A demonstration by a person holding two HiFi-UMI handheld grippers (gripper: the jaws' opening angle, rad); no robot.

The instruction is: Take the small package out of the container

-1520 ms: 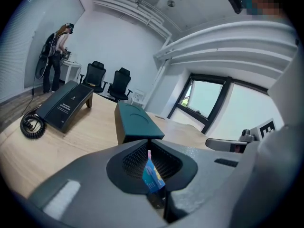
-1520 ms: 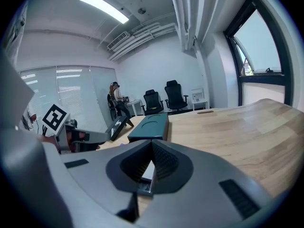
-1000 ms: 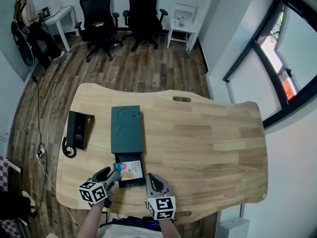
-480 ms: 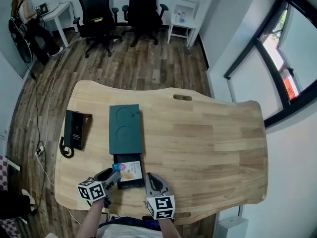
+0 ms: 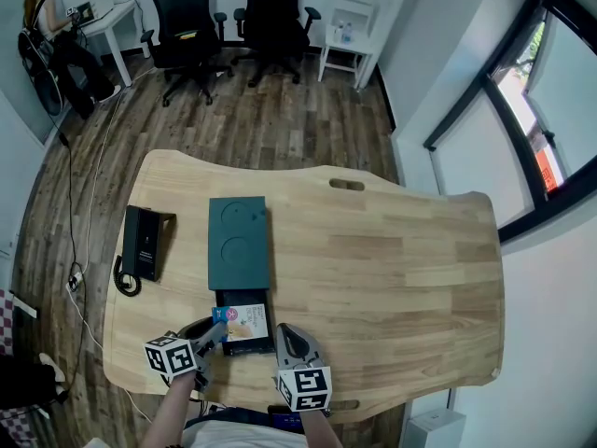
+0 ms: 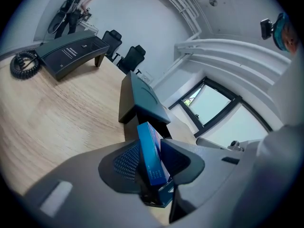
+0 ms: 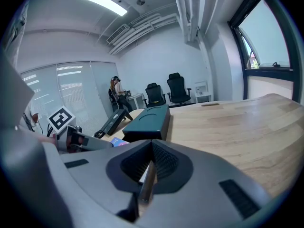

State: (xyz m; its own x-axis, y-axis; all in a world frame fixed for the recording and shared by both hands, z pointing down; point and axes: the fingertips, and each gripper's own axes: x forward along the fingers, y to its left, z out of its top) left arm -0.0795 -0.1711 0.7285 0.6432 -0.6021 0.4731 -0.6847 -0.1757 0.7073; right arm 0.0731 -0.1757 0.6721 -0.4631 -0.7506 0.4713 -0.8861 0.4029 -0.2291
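Left gripper (image 5: 216,332) tighter on flat package (image 5: 247,321)

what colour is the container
The container is dark teal, best seen in the head view.

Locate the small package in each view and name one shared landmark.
Head view: small package in the dark green container's open drawer, lower left.
Left gripper view: lower centre, between the left gripper's jaws, which have just been closing.
Right gripper view: one corner, left of centre.
Shared landmark: that container.

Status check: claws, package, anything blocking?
Left claw has just been closing, small package gripped between. Right claw shut on tray rim. Package not yet out. Nothing in the way.
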